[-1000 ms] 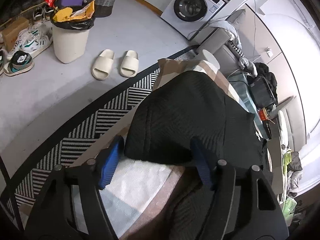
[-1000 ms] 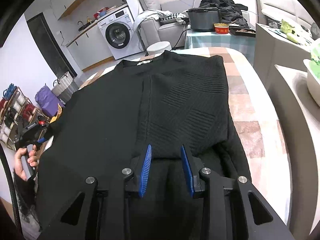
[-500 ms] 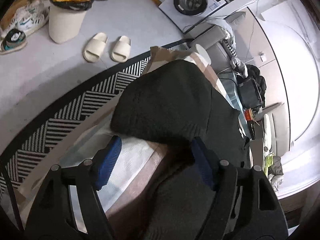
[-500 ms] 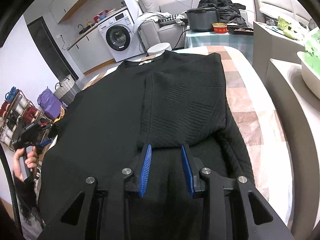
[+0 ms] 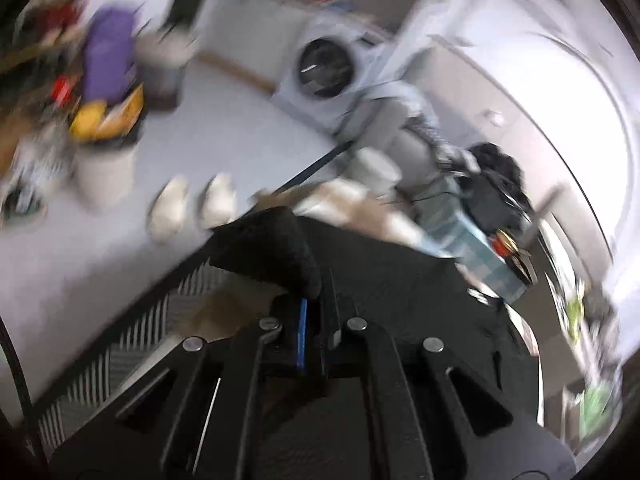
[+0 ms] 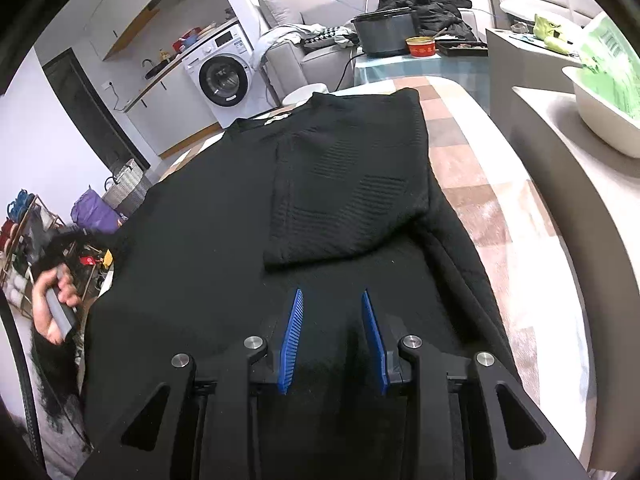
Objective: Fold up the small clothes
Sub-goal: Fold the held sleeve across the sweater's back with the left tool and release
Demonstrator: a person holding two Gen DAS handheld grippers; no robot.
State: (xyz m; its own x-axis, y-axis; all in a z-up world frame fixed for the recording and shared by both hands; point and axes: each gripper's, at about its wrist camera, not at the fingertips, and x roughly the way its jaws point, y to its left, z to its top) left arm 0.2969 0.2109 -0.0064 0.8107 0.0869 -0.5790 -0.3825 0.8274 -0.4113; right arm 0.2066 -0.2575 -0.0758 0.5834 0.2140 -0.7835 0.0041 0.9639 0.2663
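A black textured knit sweater (image 6: pixel 248 240) is lying spread over a bench covered in a beige and pink checked cloth (image 6: pixel 472 184), collar toward the far end, with its right sleeve (image 6: pixel 352 192) already folded in across the chest. It is looking soft and limp, fairly thick and not slippery, so it will likely be draping and sagging wherever it is lifted and holding no shape of its own; my judgement is that the best places to take it are a doubled edge such as a cuff, hem or shoulder seam, pinching through both layers so that none slides free. The left gripper (image 5: pixel 314 312) is doing just that: its jaws have just been closing and are now pressed together on a bunched fold of the dark fabric, the left sleeve (image 5: pixel 268 248), which is rising in a hump in front of the blue pads, off the bench edge; this view is blurred, so how much cloth is caught I cannot tell. The right gripper (image 6: pixel 332 336) is hovering low over the hem end of the sweater with its jaws standing partly apart and nothing pinched between them, the fabric lying beneath and between the fingers, the cuff of the folded sleeve just ahead of them. At the left edge of the right view a hand (image 6: pixel 52 304) is gripping a grey handle.
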